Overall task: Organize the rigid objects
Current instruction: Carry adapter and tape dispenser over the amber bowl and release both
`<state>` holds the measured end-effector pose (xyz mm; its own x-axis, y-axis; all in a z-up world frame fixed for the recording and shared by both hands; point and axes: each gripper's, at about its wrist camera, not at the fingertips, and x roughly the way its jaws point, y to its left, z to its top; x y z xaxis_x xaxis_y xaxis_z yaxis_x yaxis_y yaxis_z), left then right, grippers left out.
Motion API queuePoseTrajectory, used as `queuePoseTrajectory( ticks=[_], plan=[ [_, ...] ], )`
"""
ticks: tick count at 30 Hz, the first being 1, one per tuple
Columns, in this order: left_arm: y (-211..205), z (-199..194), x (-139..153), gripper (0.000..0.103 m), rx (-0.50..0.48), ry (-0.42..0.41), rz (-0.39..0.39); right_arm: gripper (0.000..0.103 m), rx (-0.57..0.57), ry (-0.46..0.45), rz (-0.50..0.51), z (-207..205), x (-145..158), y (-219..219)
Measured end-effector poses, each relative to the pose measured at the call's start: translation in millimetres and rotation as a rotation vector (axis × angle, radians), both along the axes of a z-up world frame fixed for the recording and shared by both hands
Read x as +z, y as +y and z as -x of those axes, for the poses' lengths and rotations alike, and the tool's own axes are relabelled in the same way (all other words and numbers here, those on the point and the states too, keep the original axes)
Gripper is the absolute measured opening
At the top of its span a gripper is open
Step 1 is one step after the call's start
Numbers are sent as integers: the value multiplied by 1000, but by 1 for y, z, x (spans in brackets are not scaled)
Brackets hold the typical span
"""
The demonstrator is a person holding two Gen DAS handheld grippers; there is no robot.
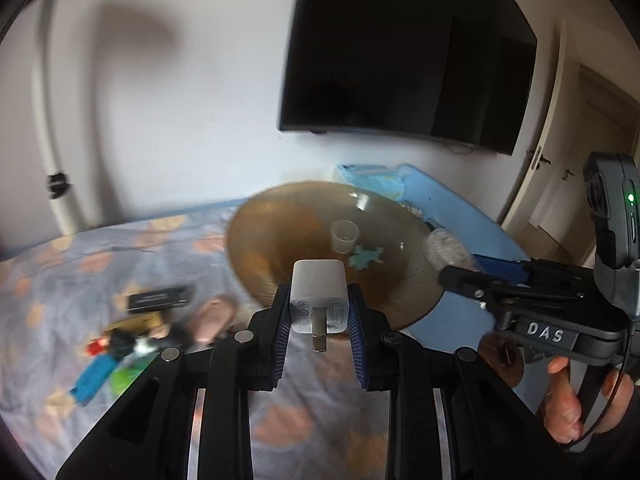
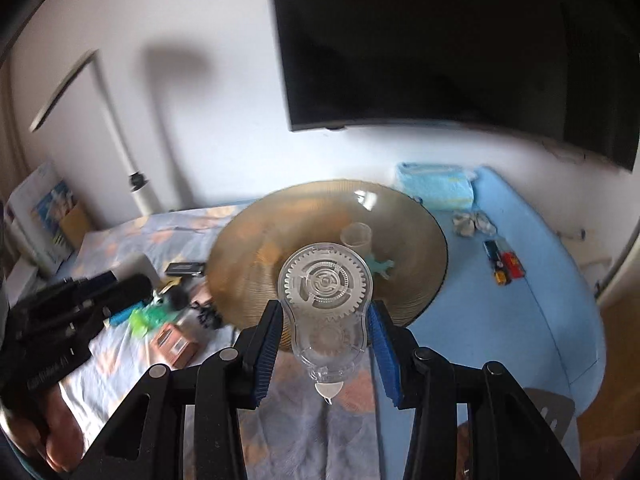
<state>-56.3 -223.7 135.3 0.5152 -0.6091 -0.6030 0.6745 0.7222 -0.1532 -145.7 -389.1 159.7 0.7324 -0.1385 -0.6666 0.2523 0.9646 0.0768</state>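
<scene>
While both tongs hang over the ribbed amber glass plate (image 2: 248, 264), my left gripper (image 1: 319, 312) clamps a white plastic plug-in charger (image 1: 318, 292); my right gripper (image 2: 326, 330) pinches a clear plastic correction-tape dispenser with visible gears (image 2: 326, 292). A small clear cup (image 1: 345, 236) sits on the plate.

White charger (image 1: 318, 298), clear gear-patterned tape dispenser (image 2: 327, 300), amber ribbed plate (image 2: 248, 276) (blue-padded claws).

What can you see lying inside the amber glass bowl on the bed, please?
Inside the amber glass bowl sit a small clear cup and a teal star-shaped piece. The held clear tape dispenser covers part of the bowl's middle, so anything there is hidden.
</scene>
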Motion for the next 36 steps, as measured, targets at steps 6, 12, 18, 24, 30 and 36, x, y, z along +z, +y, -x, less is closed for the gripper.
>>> queuePoseTrajectory(
  ticks=[6, 12, 18, 24, 30, 36],
  plan=[
    [-29, -13, -22, 24, -24, 53, -40, 43, -19, 121, -66, -27, -25, -21],
    [-33, -20, -28, 28, -24, 72, -33, 43, -20, 150, -73, -35, -35, -26],
    [-1, -18, -14, 57, 36, 46, 6, 61, -54, 131, -85, -31, -31, -32],
    [89, -9, -6, 68, 212, 35, 68, 61, -4, 38, -123, -6, -10, -15],
    [172, 7, -39, 70, 419, 37, 16, 64, 207, 18, -112, -2, -18, 69],
    [205, 7, -87, 70, 552, 17, -118, 73, 331, 104, 16, -23, -95, 150]
  ],
)
